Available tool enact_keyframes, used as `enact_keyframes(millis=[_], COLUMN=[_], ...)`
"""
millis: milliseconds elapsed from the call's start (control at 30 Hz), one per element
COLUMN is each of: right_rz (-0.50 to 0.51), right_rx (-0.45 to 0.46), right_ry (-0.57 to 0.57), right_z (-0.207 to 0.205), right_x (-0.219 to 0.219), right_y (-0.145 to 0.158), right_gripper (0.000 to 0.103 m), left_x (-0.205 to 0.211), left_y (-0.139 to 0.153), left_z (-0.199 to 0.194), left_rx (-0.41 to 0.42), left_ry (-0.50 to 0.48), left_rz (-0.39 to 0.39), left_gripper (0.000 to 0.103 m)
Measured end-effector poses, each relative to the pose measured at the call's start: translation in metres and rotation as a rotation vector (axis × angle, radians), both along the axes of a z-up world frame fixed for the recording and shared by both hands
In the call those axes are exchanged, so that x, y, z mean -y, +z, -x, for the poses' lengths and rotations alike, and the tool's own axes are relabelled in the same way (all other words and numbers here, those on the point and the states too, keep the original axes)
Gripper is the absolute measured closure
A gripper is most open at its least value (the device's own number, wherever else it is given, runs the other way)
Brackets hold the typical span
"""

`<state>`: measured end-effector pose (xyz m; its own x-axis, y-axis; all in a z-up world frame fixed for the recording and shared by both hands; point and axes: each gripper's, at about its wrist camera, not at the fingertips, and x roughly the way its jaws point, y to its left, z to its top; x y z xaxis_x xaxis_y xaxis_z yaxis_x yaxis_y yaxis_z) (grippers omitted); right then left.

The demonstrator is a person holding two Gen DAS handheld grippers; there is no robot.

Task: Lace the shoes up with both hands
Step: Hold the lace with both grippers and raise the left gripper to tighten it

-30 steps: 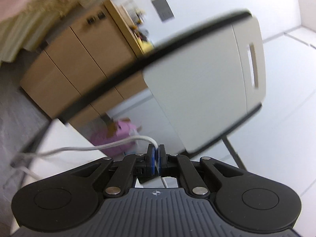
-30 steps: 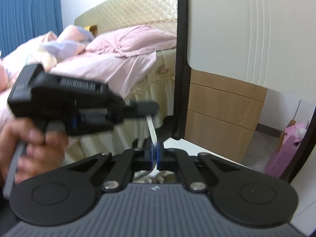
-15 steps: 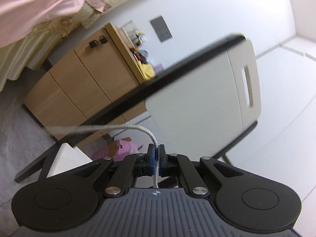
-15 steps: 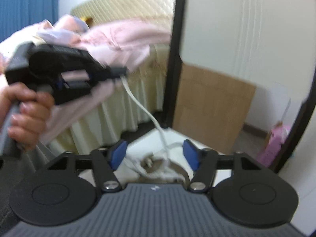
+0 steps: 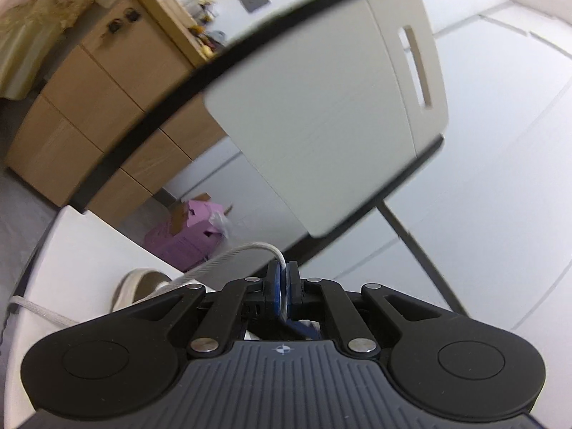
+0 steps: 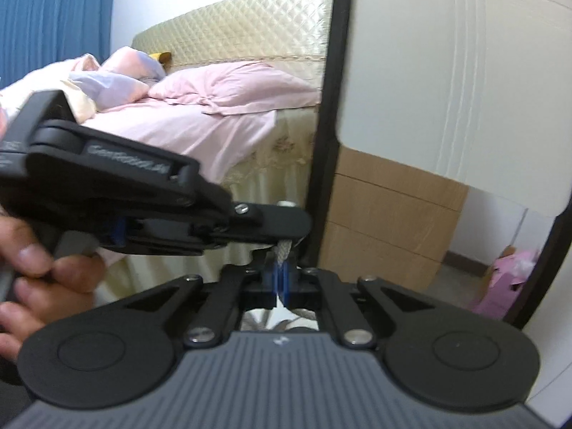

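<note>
Both grippers pinch the same white lace, so this looks like a hand-over or a tightening pull in mid-lacing, not a finished bow; in the left wrist view the left gripper (image 5: 282,279) has its blue pads pressed together on the lace (image 5: 228,255), which arcs out from the pads toward 9 o'clock and runs down to the shoe (image 5: 137,284); the shoe lies on the white table (image 5: 82,250) at about 8 o'clock of the gripper, only its cream rim and dark opening showing above the gripper body; a second strand lies loose on the table at the far left edge.

In the right wrist view the right gripper (image 6: 280,279) is likewise clenched on a short upright piece of lace, with the left gripper's tip just above it at 12 o'clock, the two nearly touching; more lace and part of the shoe show dimly below the pads.

How many eyelets are threaded cannot be told, since the shoe's front is hidden; I judge the work unfinished: the loose strand suggests pulling snug and tying remain.
</note>
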<state>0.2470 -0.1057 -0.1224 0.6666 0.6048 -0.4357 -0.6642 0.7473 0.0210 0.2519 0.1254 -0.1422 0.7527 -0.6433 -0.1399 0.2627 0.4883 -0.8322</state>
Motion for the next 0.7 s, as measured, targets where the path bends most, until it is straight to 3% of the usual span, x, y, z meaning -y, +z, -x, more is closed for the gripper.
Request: enact_keyframes(millis=[300,700], right_rz=[0.055,0.099], right_rx=[0.024,-0.032], right_ry=[0.187,0.311], right_z=[0.034,0.052], right_x=[-0.018,-0.028], right_y=[0.002,-0.002], right_gripper=[0.1,0.1], left_x=[-0.055,-0.078], left_y=[-0.009,0.001], left_z=[0.012,0.014], left_rx=[-0.015,0.014], left_ry=[0.206,0.242], left_rz=[0.197,0.196], left_gripper=[0.1,0.1])
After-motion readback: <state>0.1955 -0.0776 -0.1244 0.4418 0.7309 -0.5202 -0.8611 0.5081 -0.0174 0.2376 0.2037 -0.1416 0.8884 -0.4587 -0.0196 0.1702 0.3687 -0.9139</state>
